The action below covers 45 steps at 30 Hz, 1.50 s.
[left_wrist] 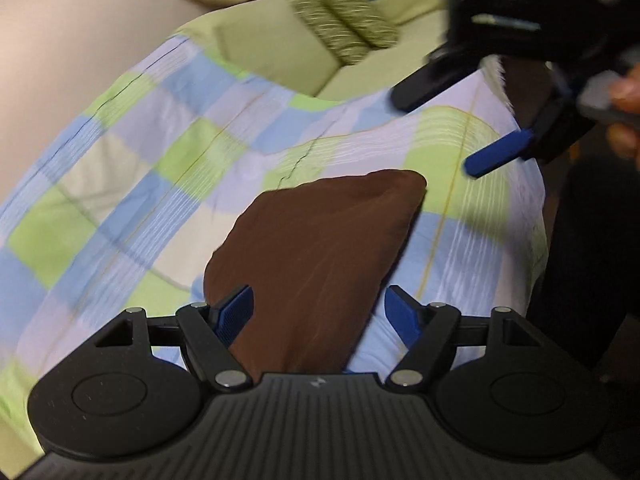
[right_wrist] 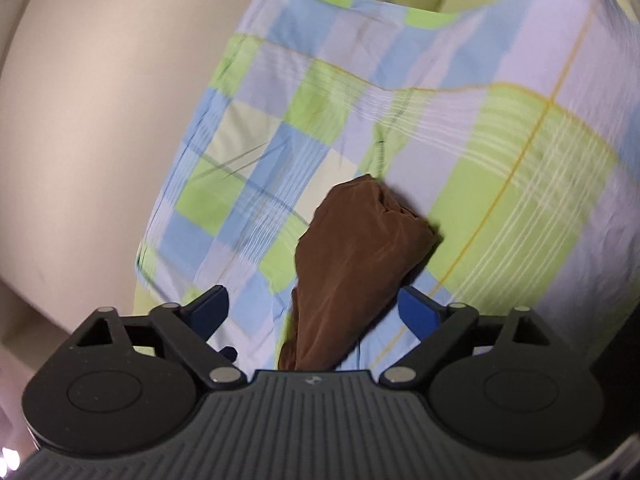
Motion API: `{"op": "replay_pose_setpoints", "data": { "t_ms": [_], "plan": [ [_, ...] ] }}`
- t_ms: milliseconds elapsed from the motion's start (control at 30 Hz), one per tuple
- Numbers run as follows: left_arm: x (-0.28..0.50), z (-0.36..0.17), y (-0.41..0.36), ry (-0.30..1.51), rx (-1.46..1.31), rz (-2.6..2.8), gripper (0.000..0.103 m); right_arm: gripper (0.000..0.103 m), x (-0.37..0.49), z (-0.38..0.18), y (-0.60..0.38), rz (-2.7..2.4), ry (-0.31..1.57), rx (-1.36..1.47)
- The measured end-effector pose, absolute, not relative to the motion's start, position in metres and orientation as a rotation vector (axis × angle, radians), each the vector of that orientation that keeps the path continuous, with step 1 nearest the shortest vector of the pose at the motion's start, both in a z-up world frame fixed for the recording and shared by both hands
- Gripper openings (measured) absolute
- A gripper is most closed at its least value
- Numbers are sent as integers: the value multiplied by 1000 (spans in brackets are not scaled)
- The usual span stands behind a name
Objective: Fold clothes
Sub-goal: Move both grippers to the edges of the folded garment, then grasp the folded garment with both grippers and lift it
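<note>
A folded brown garment (left_wrist: 316, 256) lies on a checked blue, green and white bedsheet (left_wrist: 132, 184). My left gripper (left_wrist: 320, 312) is open above its near end, blue fingers either side, not gripping. My right gripper shows in the left wrist view (left_wrist: 460, 120) at the upper right, open, above the sheet beyond the garment. In the right wrist view the brown garment (right_wrist: 356, 264) lies bunched between the open fingers of my right gripper (right_wrist: 316, 308), on the checked sheet (right_wrist: 520, 184).
A plain green sheet (left_wrist: 272, 44) and a green patterned pillow (left_wrist: 340, 20) lie at the far end of the bed. A beige wall (right_wrist: 80, 120) runs along the left edge. The person's hand (left_wrist: 628, 92) is at the right edge.
</note>
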<state>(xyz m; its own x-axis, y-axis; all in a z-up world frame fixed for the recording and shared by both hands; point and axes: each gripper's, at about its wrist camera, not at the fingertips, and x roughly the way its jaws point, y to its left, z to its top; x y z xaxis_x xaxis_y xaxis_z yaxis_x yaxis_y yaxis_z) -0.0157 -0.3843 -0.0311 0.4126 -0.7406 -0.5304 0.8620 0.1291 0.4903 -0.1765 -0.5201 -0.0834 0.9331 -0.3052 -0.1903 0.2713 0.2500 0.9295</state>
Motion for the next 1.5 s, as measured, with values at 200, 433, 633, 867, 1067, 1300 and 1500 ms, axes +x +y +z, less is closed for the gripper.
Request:
{"op": "replay_pose_setpoints", "data": {
  "t_ms": [200, 433, 633, 867, 1067, 1300, 1500],
  "plan": [
    [-4, -46, -412, 99, 928, -1291, 74, 83, -126, -115, -528, -432, -4, 1335],
    [48, -34, -438, 153, 883, -1441, 74, 80, -107, -142, -545, -492, -103, 1389],
    [98, -24, -502, 276, 892, -1624, 75, 81, -92, -149, -556, -486, -107, 1379],
    [146, -34, -589, 494, 987, -1789, 75, 22, -98, -147, -565, -503, 8, 1336],
    [192, -53, -652, 739, 1066, -1919, 74, 22, -98, -147, -572, -450, 58, 1273],
    [193, -47, -648, 814, 1071, -1952, 44, 20, -100, -146, -578, -397, 64, 1283],
    [184, 6, -616, 640, 905, -1981, 34, 15, -110, -123, -587, -364, 50, 1243]
  ]
}}
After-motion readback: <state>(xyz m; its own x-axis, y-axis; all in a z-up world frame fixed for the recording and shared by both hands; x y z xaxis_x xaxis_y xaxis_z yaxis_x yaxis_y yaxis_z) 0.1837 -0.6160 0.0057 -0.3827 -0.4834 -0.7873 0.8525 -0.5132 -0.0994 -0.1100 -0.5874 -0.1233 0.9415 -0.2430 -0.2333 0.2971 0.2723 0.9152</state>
